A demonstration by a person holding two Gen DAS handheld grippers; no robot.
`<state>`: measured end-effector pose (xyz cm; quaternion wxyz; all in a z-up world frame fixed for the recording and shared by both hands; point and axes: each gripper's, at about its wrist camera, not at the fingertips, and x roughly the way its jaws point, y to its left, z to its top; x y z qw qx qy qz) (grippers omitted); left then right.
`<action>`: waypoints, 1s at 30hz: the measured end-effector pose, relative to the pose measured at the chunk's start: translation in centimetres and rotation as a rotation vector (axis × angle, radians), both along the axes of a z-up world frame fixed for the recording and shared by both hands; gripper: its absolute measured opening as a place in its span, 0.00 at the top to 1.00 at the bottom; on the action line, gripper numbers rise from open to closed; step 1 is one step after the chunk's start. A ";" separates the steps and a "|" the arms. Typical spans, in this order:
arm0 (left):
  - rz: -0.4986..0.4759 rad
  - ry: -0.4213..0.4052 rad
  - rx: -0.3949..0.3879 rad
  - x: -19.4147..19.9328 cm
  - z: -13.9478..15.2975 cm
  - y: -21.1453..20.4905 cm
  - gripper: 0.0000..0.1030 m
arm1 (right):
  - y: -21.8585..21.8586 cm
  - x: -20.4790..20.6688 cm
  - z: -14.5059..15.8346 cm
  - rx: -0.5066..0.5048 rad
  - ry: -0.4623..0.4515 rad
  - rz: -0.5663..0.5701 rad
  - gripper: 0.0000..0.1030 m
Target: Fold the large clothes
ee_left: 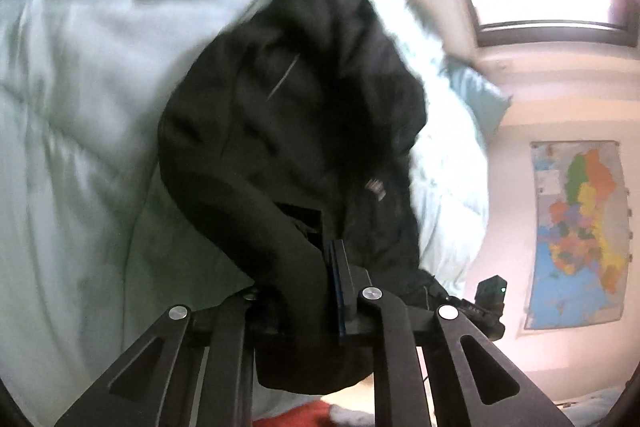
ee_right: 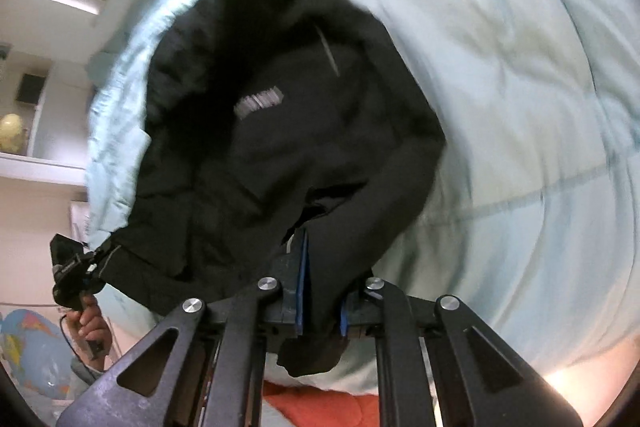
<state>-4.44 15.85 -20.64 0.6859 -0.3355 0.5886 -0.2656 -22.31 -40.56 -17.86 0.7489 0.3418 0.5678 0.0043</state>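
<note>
Both tools, left and right, were clamped on the black jacket's hem, lifted over the bed, apparently mid-fold; laying it flat seemed next.

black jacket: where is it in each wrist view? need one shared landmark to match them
Left wrist: black jacket fills the centre, its edge clamped in the left gripper.
Right wrist: jacket centre-left, edge clamped in the right gripper.
Shared landmark: the pale green duvet behind it.

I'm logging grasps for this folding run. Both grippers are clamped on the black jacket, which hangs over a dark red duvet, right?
Not quite: the duvet behind the black jacket is pale mint green, as the right wrist view shows. The left gripper and the right gripper are indeed both clamped on the jacket.
</note>
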 end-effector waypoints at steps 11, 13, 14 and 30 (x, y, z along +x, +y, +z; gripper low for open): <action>0.118 -0.230 -0.125 9.4 8.1 0.2 0.84 | -3.7 10.3 10.2 -0.020 -0.266 -0.031 0.85; 0.121 -0.256 -0.128 11.6 9.0 -0.5 0.84 | -4.9 13.1 11.9 -0.052 -0.291 -0.032 0.85; 0.123 -0.269 -0.132 13.6 9.6 -0.9 0.84 | -5.3 14.7 12.5 -0.059 -0.297 -0.034 0.85; 0.141 -0.100 0.228 38.7 -1.1 -11.5 0.83 | -9.7 41.5 0.1 -0.186 -0.001 -0.099 0.82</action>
